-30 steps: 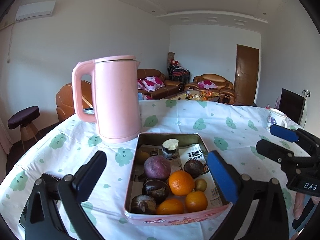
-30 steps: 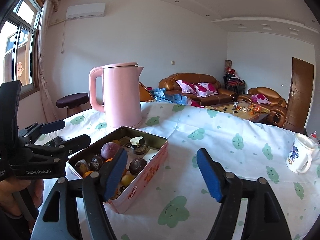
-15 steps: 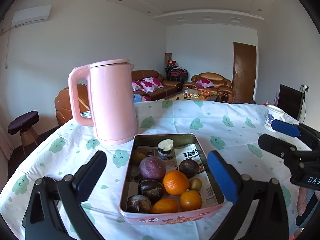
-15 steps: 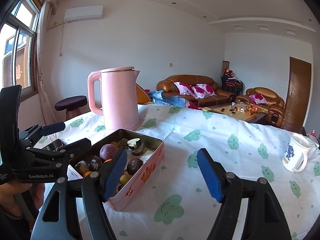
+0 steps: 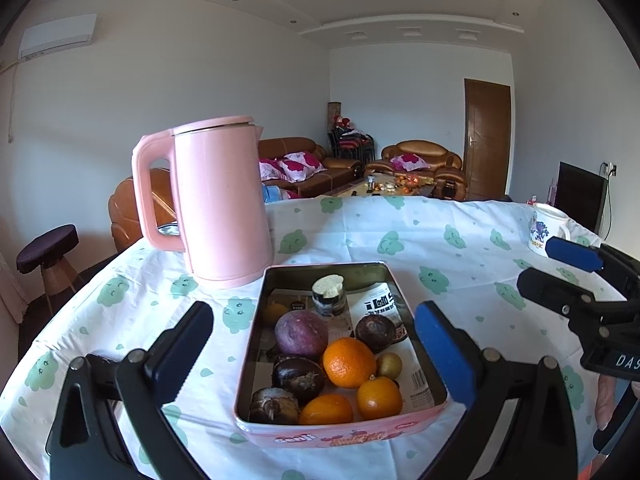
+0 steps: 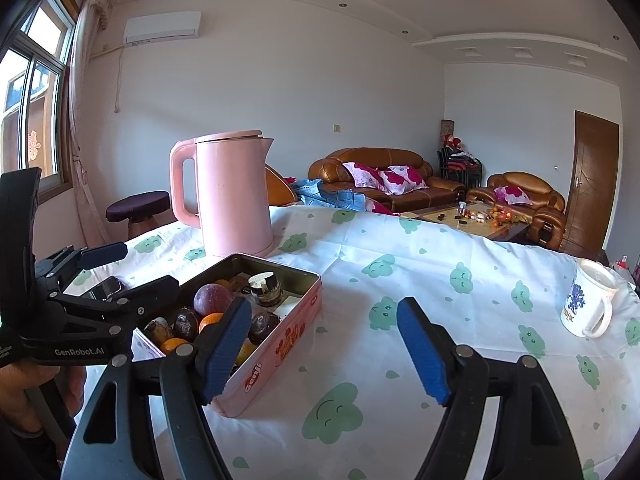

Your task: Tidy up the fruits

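Sitting dead ahead of the left claw (image 5: pixel 312 356), whose jaws stand wide and empty, the pink tin (image 5: pixel 340 434) of fruit runs lengthwise away from it on the worktop (image 5: pixel 400 240); the right claw (image 6: pixel 324 350), empty and opening, has the tin off to its left, so the left looks nearer

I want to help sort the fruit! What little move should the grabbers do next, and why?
Probably ease the left gripper forward and down onto the top orange in the pink tin. Both grippers hold nothing, the right gripper with its jaws opening over bare tablecloth. The left one already points at the tin, and that orange sits on top.
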### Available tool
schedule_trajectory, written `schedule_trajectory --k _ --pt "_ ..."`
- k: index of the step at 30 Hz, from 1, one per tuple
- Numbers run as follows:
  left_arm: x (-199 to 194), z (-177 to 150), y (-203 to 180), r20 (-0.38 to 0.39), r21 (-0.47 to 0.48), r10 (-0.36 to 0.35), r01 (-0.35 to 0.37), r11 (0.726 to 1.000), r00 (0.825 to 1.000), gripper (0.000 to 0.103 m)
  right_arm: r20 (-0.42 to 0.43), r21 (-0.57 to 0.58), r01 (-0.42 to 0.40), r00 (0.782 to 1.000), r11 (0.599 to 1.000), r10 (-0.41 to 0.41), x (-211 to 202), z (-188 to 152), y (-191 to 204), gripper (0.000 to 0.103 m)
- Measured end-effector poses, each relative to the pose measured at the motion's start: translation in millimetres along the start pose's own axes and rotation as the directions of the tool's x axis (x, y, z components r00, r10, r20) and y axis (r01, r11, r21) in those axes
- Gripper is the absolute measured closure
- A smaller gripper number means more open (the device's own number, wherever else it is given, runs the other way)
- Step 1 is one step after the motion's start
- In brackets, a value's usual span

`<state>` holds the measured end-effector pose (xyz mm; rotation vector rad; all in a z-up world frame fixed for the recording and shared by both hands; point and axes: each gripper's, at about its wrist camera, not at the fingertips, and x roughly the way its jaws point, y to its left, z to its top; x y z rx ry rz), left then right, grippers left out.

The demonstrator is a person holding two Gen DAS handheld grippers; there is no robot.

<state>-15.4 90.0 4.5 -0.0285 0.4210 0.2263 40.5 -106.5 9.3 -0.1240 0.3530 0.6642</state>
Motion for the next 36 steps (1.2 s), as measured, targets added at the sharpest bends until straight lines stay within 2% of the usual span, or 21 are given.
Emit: schedule_trajectory --k 36 --pt "4.2 -2.7 -7.8 -0.020 0.013 0.002 -0.001 1.000 1.000 0.000 0.001 0.001 0.037 0.999 0.999 -0.037 -5.8 -4.3 -11.5 0.026"
